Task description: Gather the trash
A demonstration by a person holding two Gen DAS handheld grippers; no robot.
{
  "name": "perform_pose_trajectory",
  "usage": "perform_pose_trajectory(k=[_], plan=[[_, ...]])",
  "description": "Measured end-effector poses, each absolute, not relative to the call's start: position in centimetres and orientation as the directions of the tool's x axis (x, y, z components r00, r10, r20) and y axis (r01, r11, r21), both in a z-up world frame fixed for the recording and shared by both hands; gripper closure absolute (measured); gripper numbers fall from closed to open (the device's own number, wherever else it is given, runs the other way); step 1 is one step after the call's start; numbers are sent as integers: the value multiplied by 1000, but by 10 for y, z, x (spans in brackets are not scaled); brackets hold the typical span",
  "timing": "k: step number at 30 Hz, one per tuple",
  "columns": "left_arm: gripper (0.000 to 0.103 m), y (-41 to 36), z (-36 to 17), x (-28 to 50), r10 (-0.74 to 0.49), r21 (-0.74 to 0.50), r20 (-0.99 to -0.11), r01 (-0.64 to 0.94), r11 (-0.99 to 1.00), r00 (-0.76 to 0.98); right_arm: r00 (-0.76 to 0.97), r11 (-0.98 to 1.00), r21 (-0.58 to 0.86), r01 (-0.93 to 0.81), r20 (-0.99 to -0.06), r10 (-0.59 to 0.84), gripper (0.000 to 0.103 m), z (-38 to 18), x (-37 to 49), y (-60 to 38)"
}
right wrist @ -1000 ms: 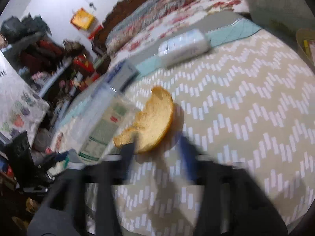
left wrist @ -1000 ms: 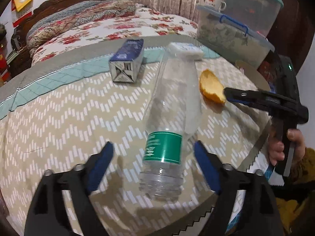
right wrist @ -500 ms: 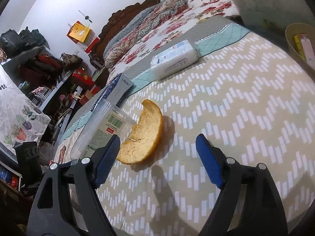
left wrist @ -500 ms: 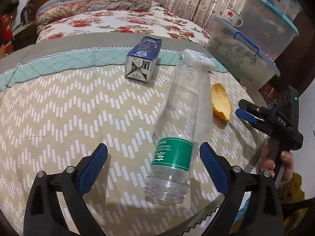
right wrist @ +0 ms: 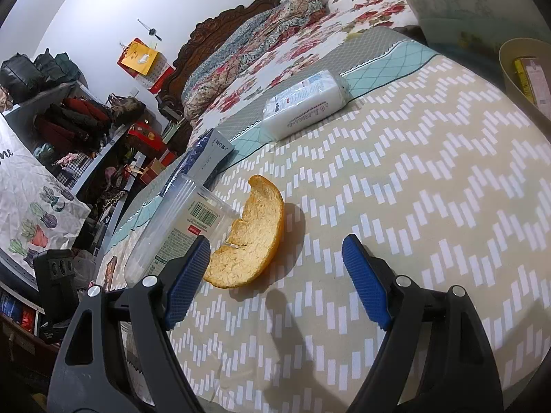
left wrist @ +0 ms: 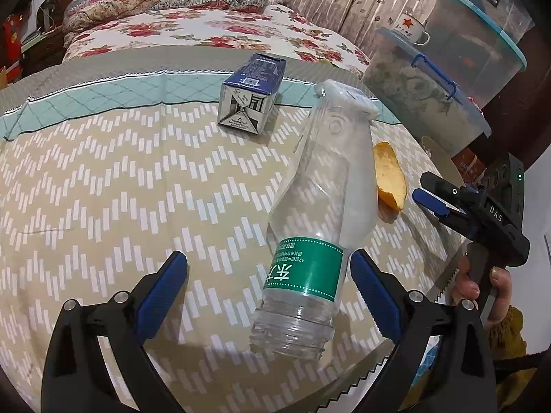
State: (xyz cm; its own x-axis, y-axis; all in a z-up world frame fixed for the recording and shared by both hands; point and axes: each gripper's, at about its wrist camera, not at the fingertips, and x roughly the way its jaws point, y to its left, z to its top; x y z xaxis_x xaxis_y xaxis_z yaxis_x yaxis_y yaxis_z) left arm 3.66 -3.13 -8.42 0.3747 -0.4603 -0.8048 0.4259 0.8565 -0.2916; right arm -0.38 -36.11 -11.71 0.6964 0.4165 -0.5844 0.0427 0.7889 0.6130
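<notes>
A clear plastic bottle (left wrist: 316,206) with a green label lies on the chevron tablecloth, its open neck toward me. My left gripper (left wrist: 268,278) is open, its blue pads on either side of the bottle's neck end, not touching. An orange peel (left wrist: 389,179) lies right of the bottle. A blue and white carton (left wrist: 251,93) lies behind. My right gripper (right wrist: 275,272) is open just short of the orange peel (right wrist: 248,241); the bottle (right wrist: 172,230) and the carton (right wrist: 206,155) lie to its left. The right gripper also shows in the left wrist view (left wrist: 434,196).
A white tissue pack (right wrist: 306,103) lies at the far side of the table (right wrist: 430,189). A beige bin (right wrist: 523,72) stands off the table's right edge. Stacked plastic storage boxes (left wrist: 447,79) stand beyond the table, and a floral bed (left wrist: 193,31) is behind.
Both grippers have drawn back and risen a little. The right gripper, blurred and narrower a second ago, now stands steady and wide open before the peel. The objects have not moved.
</notes>
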Motion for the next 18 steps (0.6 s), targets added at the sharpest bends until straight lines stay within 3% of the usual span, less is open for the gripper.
perform_pose_trajectory(k=[18], plan=[[10, -37, -88, 36, -451, -280, -811, 430, 858, 373, 697, 789, 613, 42, -584, 417, 24, -118, -4, -363]])
